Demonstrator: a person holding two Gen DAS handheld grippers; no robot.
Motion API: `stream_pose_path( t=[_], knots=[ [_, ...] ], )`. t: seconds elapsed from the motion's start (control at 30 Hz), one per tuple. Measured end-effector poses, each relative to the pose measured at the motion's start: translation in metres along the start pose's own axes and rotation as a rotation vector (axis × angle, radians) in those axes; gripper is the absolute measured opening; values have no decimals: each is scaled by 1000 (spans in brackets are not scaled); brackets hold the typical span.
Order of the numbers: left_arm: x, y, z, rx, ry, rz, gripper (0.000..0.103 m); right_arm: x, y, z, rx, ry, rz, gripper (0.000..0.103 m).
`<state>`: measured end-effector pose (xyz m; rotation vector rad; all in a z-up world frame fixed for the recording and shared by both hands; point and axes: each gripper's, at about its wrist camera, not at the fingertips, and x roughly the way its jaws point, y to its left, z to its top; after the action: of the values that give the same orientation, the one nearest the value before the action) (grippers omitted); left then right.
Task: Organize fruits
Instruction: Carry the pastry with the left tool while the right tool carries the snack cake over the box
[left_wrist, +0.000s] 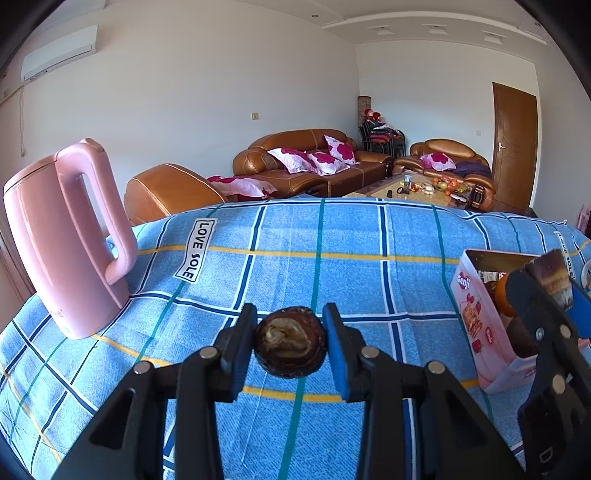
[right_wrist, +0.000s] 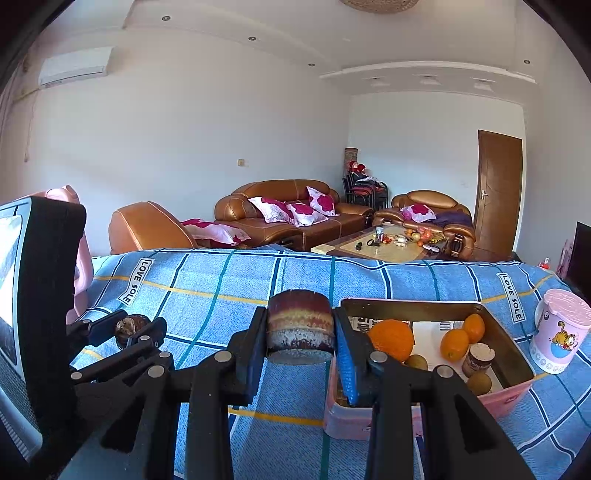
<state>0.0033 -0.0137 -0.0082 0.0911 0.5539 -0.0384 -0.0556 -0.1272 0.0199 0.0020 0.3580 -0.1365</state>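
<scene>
A pink kettle stands upright on the blue checked cloth. A pink cartoon-printed cup stands on the cloth too. Beyond are brown leather sofas with floral cushions, a cluttered coffee table and a wooden door.

Was a worktop draped in a blue checked cloth. Bore a pink kettle at the left, a pink tin of fruit toward the right, and a pink lidded cup just beside that tin.
</scene>
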Motion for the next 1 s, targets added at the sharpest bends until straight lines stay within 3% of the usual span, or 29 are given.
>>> stream_pose_path(
  t=[1.0],
  knots=[
    [-26, -65, -1, 54, -52, -88, 38, -18, -70, -9, -10, -17, -97, 37]
  ],
)
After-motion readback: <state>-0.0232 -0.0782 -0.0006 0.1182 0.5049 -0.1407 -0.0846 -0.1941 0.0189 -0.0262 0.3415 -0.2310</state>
